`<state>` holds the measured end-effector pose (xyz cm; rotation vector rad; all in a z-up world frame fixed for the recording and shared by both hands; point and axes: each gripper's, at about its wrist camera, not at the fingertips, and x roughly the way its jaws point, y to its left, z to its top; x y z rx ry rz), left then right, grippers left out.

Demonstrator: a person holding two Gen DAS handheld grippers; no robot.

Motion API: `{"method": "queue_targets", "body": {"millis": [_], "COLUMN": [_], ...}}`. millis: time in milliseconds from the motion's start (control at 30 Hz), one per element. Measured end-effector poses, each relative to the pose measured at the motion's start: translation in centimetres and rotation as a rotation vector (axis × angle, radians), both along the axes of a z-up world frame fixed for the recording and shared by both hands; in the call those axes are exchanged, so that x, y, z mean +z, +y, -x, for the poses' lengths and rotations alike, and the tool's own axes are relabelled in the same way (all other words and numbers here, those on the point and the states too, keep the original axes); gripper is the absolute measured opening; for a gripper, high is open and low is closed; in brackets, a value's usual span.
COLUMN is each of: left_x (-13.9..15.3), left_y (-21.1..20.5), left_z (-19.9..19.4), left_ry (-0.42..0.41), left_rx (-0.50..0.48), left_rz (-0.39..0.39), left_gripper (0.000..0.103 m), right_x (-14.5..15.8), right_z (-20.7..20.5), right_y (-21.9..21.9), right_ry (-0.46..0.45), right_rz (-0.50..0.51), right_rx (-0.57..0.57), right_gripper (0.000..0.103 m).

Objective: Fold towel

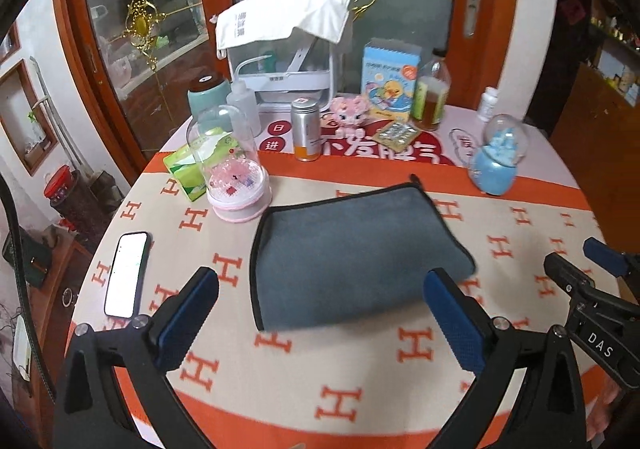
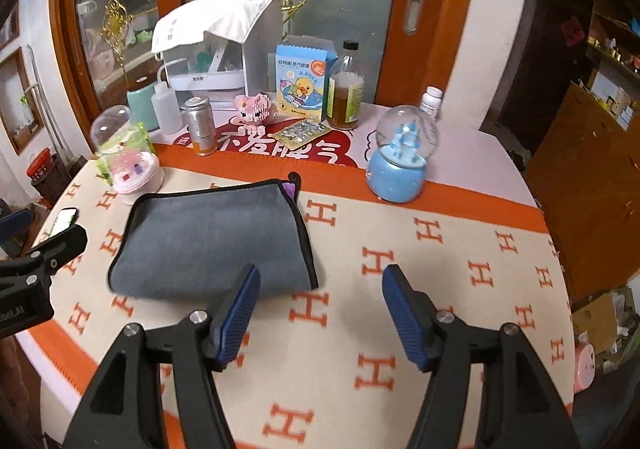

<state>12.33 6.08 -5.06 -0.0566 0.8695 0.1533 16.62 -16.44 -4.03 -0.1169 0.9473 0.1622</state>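
Note:
A grey towel [image 1: 352,253] with black trim lies folded flat on the orange-and-cream H-patterned cloth [image 1: 280,369]. It also shows in the right wrist view [image 2: 212,237], with a purple tag at its far right corner. My left gripper [image 1: 320,281] is open and empty, held just above the towel's near edge. My right gripper [image 2: 320,281] is open and empty, to the right of the towel's near right corner. The right gripper's tips show at the right edge of the left wrist view [image 1: 580,261].
A phone [image 1: 126,275] lies left of the towel. A pink dome ornament [image 1: 236,185], tissue pack [image 1: 188,169], can [image 1: 306,129], blue snow globe [image 2: 402,161], bottle [image 2: 346,89], duck box [image 2: 302,77] and white appliance [image 1: 288,57] stand behind it.

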Motion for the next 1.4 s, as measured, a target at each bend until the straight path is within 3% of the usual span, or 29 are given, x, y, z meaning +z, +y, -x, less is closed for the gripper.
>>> {"method": "queue_targets", "body": {"millis": [533,1067,1400], "left_x": [4.4,4.5,4.6], "left_y": [-4.5,-5.8,-6.6], "left_z": [9.0,10.5,10.9], "left_ry": [-0.010,0.029,0.029], "left_rx": [-0.088,-0.162,-0.186], "left_rz": [0.009,-0.004,0.008], "left_gripper": [0.102,0.102,0.102], "right_x": [4.2,4.1,4.1], "right_z": [9.4,12.0,12.7], "right_y": [-3.0,-4.3,-4.2], "right_ry": [0.008,0.062,0.064], "right_rz": [-0.048,-0.060,-0.051], "right_rx": [-0.012,-0.129,-0.136], "right_gripper": [0.066,0.066,0.066]}}
